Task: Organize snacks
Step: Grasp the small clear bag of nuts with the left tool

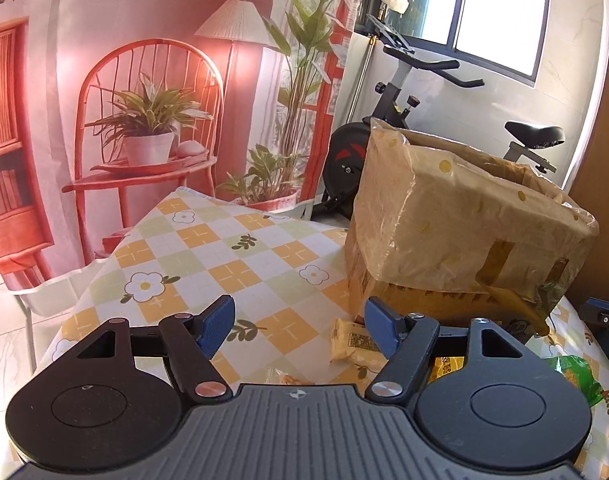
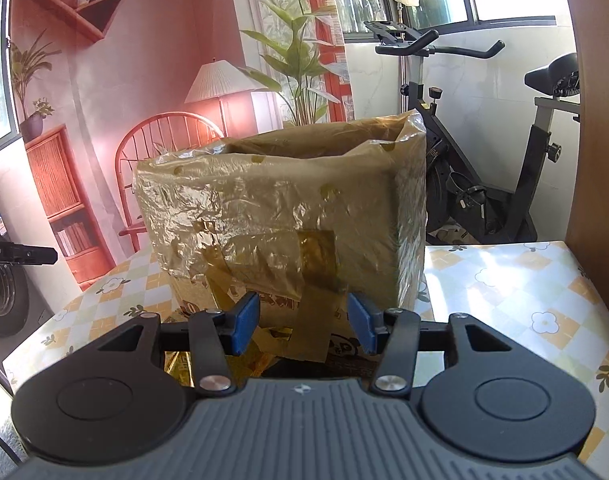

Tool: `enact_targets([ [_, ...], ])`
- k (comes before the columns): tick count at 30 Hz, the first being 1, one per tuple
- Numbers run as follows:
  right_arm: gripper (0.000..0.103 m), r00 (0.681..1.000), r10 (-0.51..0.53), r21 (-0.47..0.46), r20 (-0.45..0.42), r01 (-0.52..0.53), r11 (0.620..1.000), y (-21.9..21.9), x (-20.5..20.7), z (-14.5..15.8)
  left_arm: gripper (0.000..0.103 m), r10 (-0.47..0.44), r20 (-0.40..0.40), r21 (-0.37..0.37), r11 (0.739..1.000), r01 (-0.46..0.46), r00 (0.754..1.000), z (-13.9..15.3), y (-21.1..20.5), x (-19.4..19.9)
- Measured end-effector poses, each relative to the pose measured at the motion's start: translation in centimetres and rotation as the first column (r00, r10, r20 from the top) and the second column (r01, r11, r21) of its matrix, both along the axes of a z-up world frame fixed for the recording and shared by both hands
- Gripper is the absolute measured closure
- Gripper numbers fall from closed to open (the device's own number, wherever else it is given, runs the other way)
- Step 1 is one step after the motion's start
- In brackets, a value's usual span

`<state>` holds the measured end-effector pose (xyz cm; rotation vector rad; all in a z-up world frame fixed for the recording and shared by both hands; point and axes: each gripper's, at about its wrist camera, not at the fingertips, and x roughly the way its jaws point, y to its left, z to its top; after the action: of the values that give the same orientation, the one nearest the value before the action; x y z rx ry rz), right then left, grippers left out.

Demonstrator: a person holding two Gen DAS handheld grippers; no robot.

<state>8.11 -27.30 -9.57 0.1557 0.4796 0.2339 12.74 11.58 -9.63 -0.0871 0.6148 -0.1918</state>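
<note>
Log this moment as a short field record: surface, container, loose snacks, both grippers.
surface: table with checked floral cloth
container: cardboard box lined with a plastic bag, top open, standing on the cloth
loose snacks: pale yellow packet lying by the box's near corner; green packet further right; an orange packet partly hidden behind the gripper
left gripper: open, nothing between the pads
right gripper: open, empty, facing the box's taped side

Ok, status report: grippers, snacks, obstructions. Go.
Left gripper open, empty. Right gripper open, empty. Yellow snack packet loose on tablecloth beside lined box. Box fills right view.
</note>
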Motion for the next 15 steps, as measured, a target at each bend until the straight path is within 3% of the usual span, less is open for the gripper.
enact_targets([
  [2, 0.05, 1.0, -0.006, 0.004, -0.014, 0.006, 1.0, 0.0, -0.3, -0.8, 0.041, 0.001, -0.023, 0.014, 1.0, -0.001, 1.0, -1.3, 0.0, 0.3],
  [5, 0.05, 1.0, -0.006, 0.002, -0.027, 0.006, 1.0, 0.4, -0.6, -1.6, 0.044, -0.02, -0.071, 0.026, 0.999, 0.021, 0.997, -3.8, 0.1, 1.1],
  [8, 0.05, 0.999, -0.004, -0.004, -0.04, 0.004, 1.0, 0.8, -1.0, -2.4, 0.053, -0.031, -0.184, -0.044, 0.999, 0.023, 0.983, -6.4, 0.3, 2.3],
  [11, 0.05, 0.998, -0.008, -0.006, -0.054, 0.008, 1.0, 0.9, -1.1, -3.0, 0.053, -0.05, -0.267, -0.141, 0.99, 0.012, 0.962, -8.4, 0.3, 2.9],
  [15, 0.05, 0.997, -0.02, -0.003, -0.069, 0.02, 1.0, 0.4, -1.0, -3.6, 0.053, -0.003, -0.297, -0.132, 0.991, -0.038, 0.955, -10.6, -0.8, 3.3],
])
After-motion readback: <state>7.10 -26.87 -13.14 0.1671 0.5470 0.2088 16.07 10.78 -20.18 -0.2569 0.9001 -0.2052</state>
